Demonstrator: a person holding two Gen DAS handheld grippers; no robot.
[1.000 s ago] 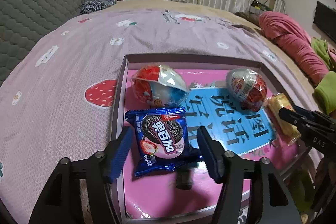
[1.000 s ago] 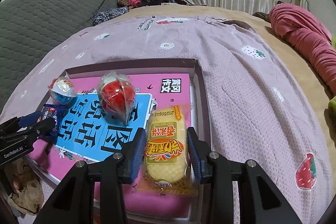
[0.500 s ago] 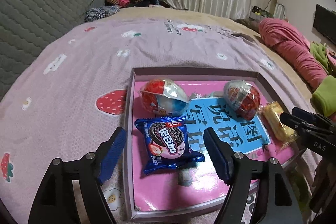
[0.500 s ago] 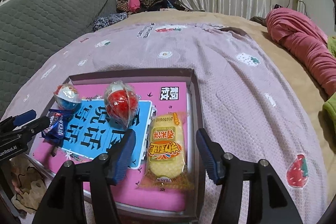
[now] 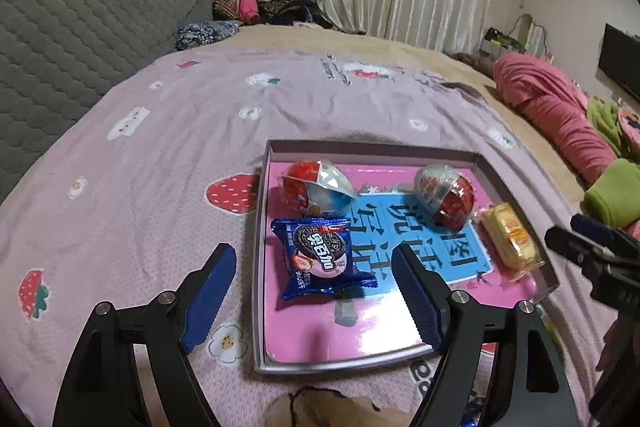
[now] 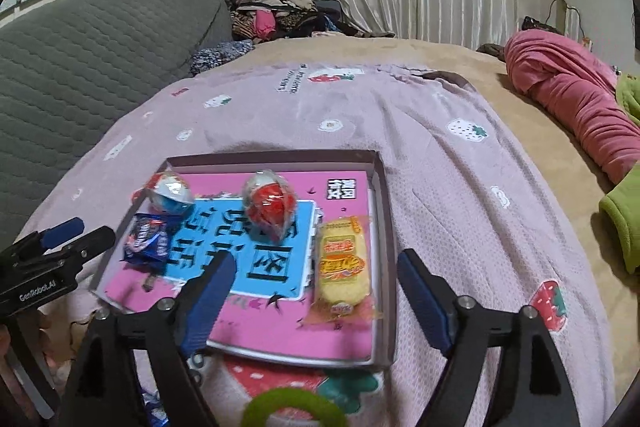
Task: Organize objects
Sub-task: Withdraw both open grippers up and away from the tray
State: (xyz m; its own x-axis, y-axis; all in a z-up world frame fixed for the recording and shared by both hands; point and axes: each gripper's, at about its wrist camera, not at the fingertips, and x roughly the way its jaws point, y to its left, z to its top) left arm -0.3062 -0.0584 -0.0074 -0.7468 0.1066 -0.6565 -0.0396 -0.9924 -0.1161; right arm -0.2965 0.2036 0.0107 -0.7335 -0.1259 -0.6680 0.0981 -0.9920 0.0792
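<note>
My left claw (image 5: 312,291) is hanging spread wide, nothing gripped, over the cookie packet (image 5: 320,257) lying in the tray (image 5: 258,259) (on the bed). My right claw (image 6: 312,291), just opening, is sitting apart behind the yellow cake packet (image 6: 342,267).

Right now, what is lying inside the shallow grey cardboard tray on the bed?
Inside the shallow grey cardboard tray: a blue cookie packet, two foil-wrapped eggs, a yellow cake packet, all on a pink-and-blue sheet covering the tray floor.
</note>
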